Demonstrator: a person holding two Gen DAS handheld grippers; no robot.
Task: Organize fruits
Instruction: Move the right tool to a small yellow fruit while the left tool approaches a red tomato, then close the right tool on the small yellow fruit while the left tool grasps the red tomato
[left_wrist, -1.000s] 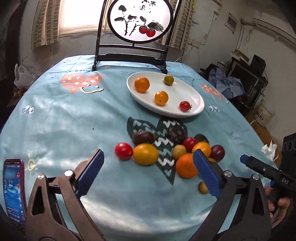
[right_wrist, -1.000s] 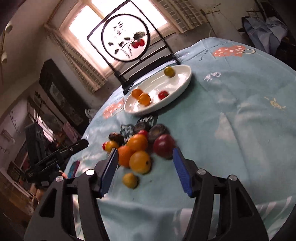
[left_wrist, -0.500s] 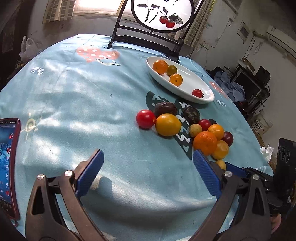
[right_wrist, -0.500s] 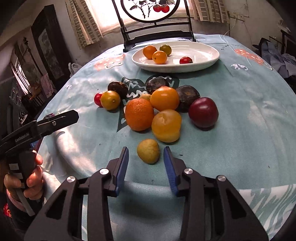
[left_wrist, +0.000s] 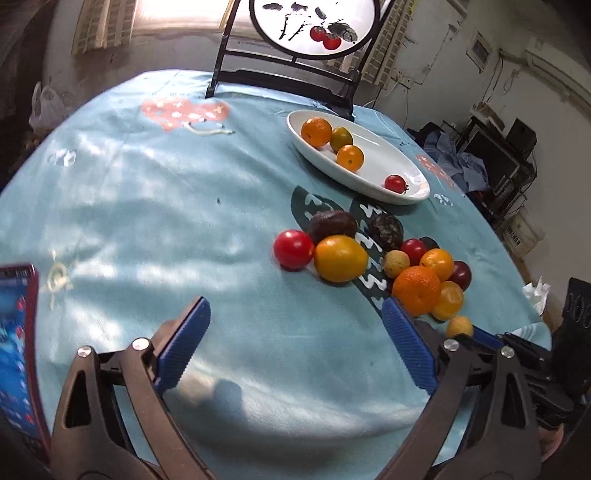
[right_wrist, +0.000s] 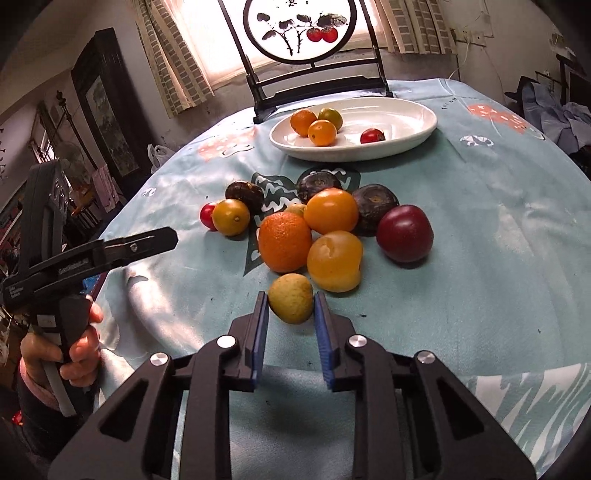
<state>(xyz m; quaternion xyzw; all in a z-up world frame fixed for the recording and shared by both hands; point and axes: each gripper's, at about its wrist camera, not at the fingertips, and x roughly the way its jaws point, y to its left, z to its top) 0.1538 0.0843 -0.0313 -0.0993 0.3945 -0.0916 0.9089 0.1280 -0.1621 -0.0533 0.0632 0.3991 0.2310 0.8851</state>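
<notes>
A pile of fruit lies on the blue tablecloth: an orange (right_wrist: 284, 240), yellow-orange fruits (right_wrist: 334, 260), a dark red plum (right_wrist: 404, 233), dark brown fruits and a red tomato (left_wrist: 293, 249). My right gripper (right_wrist: 290, 308) has closed around a small yellow-green fruit (right_wrist: 291, 298) at the near edge of the pile, its blue pads touching both sides. The fruit also shows in the left wrist view (left_wrist: 459, 326). My left gripper (left_wrist: 295, 339) is wide open and empty over bare cloth, left of the pile. A white oval plate (right_wrist: 406, 127) further back holds several small fruits.
A black chair with a round painted panel (right_wrist: 295, 29) stands behind the plate. A phone (left_wrist: 16, 332) lies at the table's left edge. The table's right edge drops to a cluttered floor.
My right gripper has moved forward and closed its jaws on the small yellow-green fruit. My left gripper has drifted a little, still open.
</notes>
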